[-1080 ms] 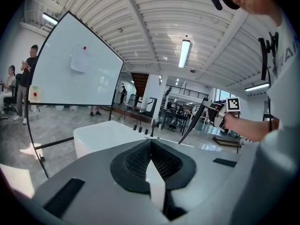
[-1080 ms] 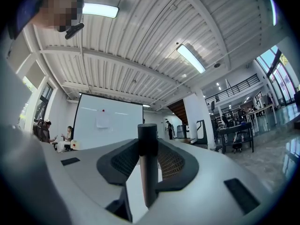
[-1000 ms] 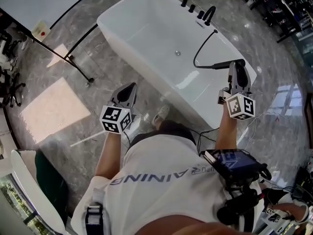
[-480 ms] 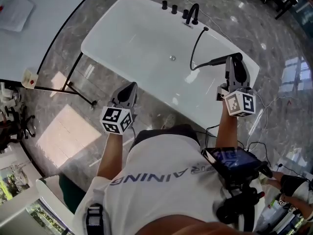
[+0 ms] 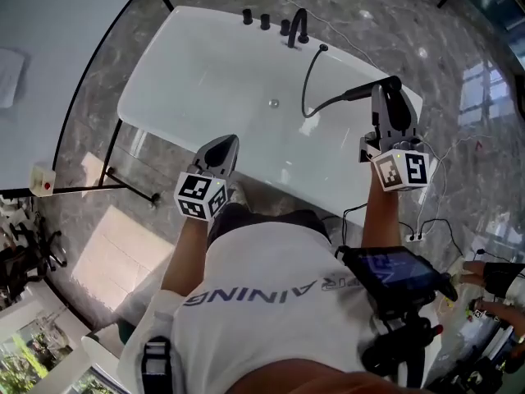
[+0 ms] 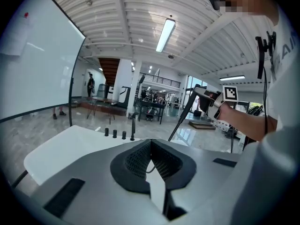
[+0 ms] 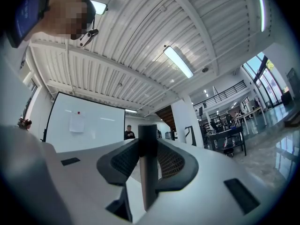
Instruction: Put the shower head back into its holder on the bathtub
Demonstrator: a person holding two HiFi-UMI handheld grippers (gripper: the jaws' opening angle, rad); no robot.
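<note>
The person (image 5: 271, 302) stands at the near long edge of the white bathtub (image 5: 164, 89), arms stretched out over it. The left gripper (image 5: 221, 144) hangs just above that near edge, roughly midway along it. In the left gripper view its fingers (image 6: 161, 163) are pressed together at the tips with nothing between them. The right gripper (image 5: 388, 97) is raised over the right end of the bathtub, near its far right corner. Its fingers (image 7: 173, 161) are clamped on the dark stem of the shower head (image 7: 147, 163), which stands upright between them in the right gripper view. From the head view the shower head (image 5: 361, 93) juts from that gripper toward the left, above the basin and well apart from the fittings on the far edge. A black hose (image 5: 305, 97) hangs from it, loops down over the inside of the bathtub and rises to the far long edge, where it meets the rim just right of the curved black faucet (image 5: 299, 25). Three black knobs (image 5: 265, 21) stand in a row on that same edge, left of the faucet. The drain (image 5: 273, 103) shows as a small round spot on the bathtub bottom. Grey marbled floor (image 5: 410, 23) lies all around.
</note>
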